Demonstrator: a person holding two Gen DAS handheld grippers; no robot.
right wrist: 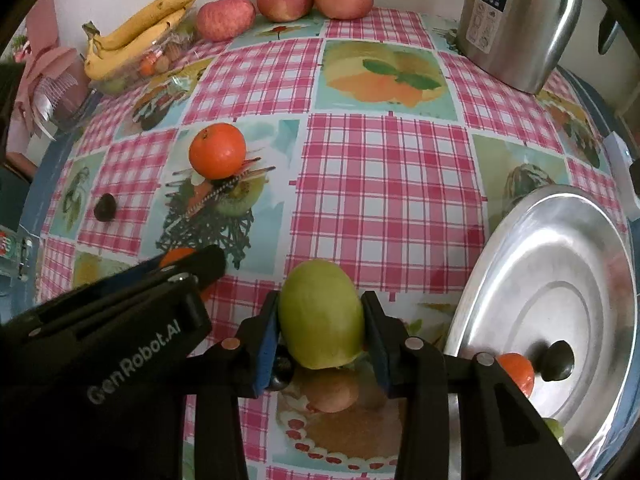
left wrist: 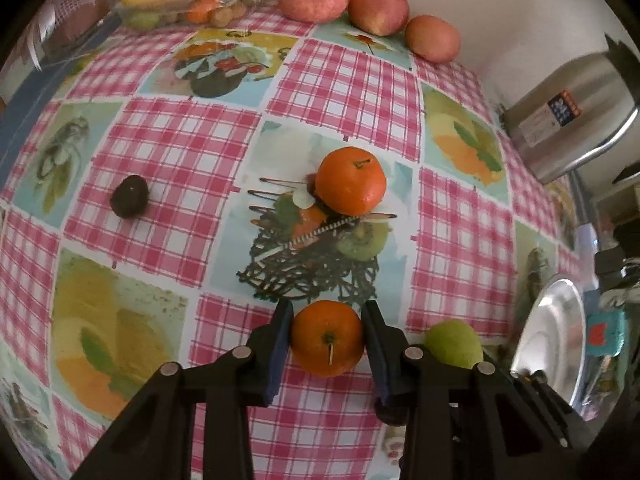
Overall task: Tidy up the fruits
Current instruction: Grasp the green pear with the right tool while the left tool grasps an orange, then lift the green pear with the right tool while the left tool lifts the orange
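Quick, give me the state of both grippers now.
Left gripper: shut on the orange.
Right gripper: shut on the green fruit.

Soft, even daylight; strong fisheye bending at edges, glare on the metal tray (right wrist: 560,280).

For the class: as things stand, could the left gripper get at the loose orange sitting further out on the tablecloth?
Probably not yet: the left gripper is shut on a stemmed orange. The path to the loose orange looks free of obstacles.
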